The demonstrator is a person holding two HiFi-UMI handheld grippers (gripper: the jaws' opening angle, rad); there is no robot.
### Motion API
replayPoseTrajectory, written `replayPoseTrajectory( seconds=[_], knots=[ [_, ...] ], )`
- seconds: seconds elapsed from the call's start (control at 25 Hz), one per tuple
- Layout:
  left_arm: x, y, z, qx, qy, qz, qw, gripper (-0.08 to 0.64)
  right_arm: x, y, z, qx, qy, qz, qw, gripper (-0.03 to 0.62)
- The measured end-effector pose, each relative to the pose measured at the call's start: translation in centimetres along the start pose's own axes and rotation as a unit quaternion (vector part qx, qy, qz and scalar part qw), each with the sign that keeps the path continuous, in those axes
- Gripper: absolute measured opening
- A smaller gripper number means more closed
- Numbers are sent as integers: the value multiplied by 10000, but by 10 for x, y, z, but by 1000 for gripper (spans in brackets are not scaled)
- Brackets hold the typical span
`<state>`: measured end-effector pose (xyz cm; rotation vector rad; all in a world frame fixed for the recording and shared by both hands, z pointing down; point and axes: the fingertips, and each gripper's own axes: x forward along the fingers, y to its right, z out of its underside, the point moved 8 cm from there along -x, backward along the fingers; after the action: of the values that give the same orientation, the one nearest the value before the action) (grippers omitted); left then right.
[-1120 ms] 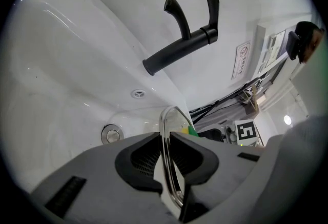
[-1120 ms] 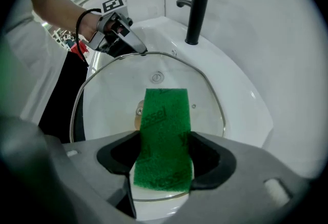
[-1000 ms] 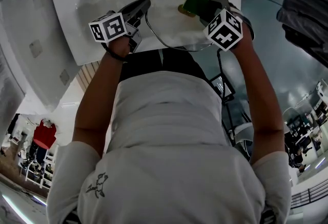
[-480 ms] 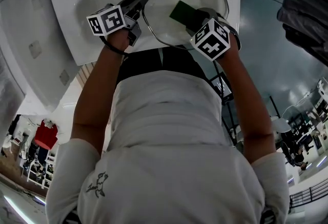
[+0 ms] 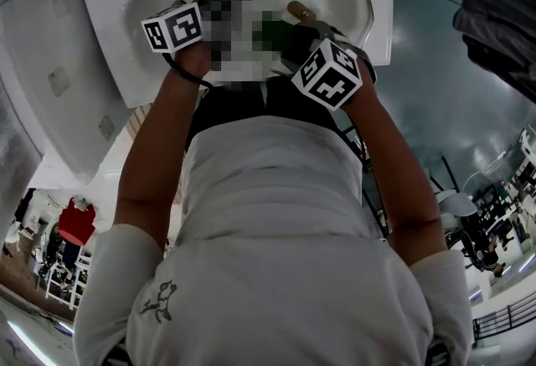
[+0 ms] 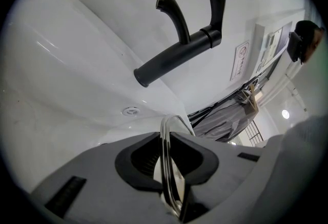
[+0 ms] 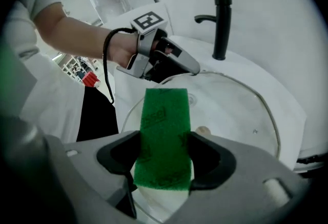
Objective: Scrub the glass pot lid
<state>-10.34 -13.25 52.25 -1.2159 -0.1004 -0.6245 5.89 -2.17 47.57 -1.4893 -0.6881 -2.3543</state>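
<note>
The glass pot lid with its metal rim is held tilted over the white sink. My left gripper is shut on the lid's rim, edge-on between the pads; in the right gripper view it grips the lid's far left edge. My right gripper is shut on a green scouring sponge, whose flat end rests against the glass. In the head view the sponge lies left of the lid's knob; a mosaic patch hides the lid's left part.
A black faucet stands at the back of the sink, also showing in the right gripper view as the faucet beyond the lid. The basin's overflow hole lies below it. White tiled wall sits at the left, grey floor at the right.
My right gripper has drawn the sponge leftward and nearer to the person across the lid. The left gripper has kept its hold on the rim, barely shifting.
</note>
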Motion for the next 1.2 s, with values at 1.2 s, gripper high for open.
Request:
replayPoseTrajectory(
  seconds=[1.2],
  knots=[
    [26,-2,-19,151,-39,56,9999,57,7,30,-4,-1219,-192,-303,9919,291]
  ],
)
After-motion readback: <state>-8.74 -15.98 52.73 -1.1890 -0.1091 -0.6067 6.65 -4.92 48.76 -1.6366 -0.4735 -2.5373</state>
